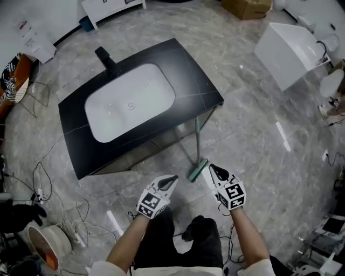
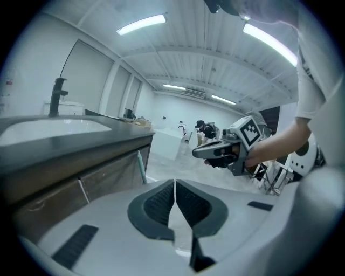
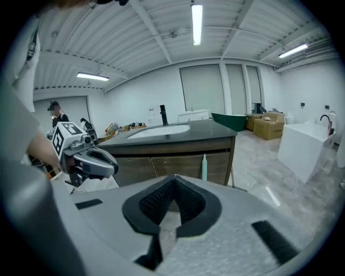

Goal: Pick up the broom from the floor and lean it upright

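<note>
The broom (image 1: 197,161) has a pale green handle and a green head (image 1: 198,170). It stands upright on the floor, its handle leaning against the front right corner of the black vanity (image 1: 199,81). My left gripper (image 1: 173,178) is shut and empty, just left of the broom head. To the head's right, my right gripper (image 1: 212,167) is also shut with nothing in it. In the left gripper view the closed jaws (image 2: 174,186) point past the handle (image 2: 141,167) towards the right gripper (image 2: 223,152). The right gripper view shows its closed jaws (image 3: 173,179) below the handle (image 3: 205,166).
The vanity carries a white basin (image 1: 129,102) and a black tap (image 1: 107,59). A white tub (image 1: 291,51) stands at the far right, a cardboard box (image 1: 247,7) at the back. Cables (image 1: 43,183) and a spool (image 1: 47,245) lie on the floor at left.
</note>
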